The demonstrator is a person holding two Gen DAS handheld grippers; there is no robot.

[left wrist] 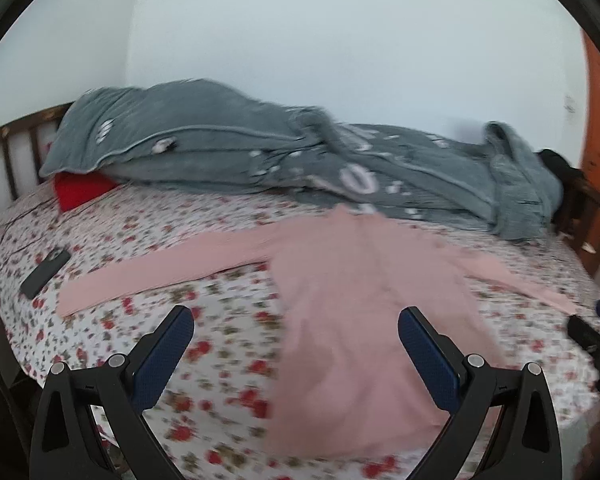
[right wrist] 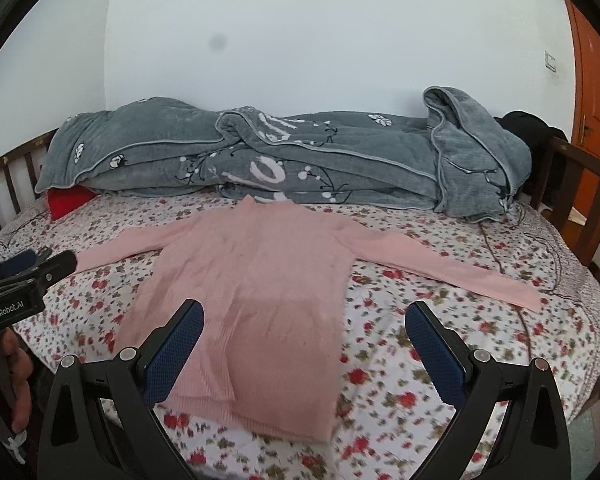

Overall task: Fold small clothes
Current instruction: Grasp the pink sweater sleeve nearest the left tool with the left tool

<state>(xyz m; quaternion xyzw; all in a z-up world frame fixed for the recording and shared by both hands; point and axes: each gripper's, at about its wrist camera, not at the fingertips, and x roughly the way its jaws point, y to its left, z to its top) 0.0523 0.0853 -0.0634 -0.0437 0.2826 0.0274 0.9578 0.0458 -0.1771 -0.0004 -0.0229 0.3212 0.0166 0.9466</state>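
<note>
While both claws hover over it with nothing in them, the bed (right wrist: 440,312) takes up most of the room in view, covered by a white sheet printed with small red flowers. Behind it runs a plain pale wall (right wrist: 300,40), and an orange-brown door (right wrist: 592,112) stands at the far right. Dark wooden rails (right wrist: 576,184) edge the bed at both ends.

No boxes or baskets show anywhere.

A pink sweater (right wrist: 252,280) lies flat on the sheet near the front edge, its neck toward the wall and both sleeves stretched straight out to the sides. The left claw (left wrist: 296,354) hangs above the sweater's lower left part with its blue-padded fingers spread wide apart. The right claw (right wrist: 304,350) is likewise spread wide, over the sweater's hem and the sheet beside it. Neither one touches the cloth as far as I can tell.

Along the back of the bed a grey blanket (right wrist: 340,160) with white flowers is heaped in a long roll, just touching the sweater's collar. A red cushion (right wrist: 66,200) pokes out from under its left end. A dark phone (left wrist: 46,274) lies on the sheet near the left sleeve's cuff. Something black (right wrist: 524,128) hangs over the right rail.
</note>
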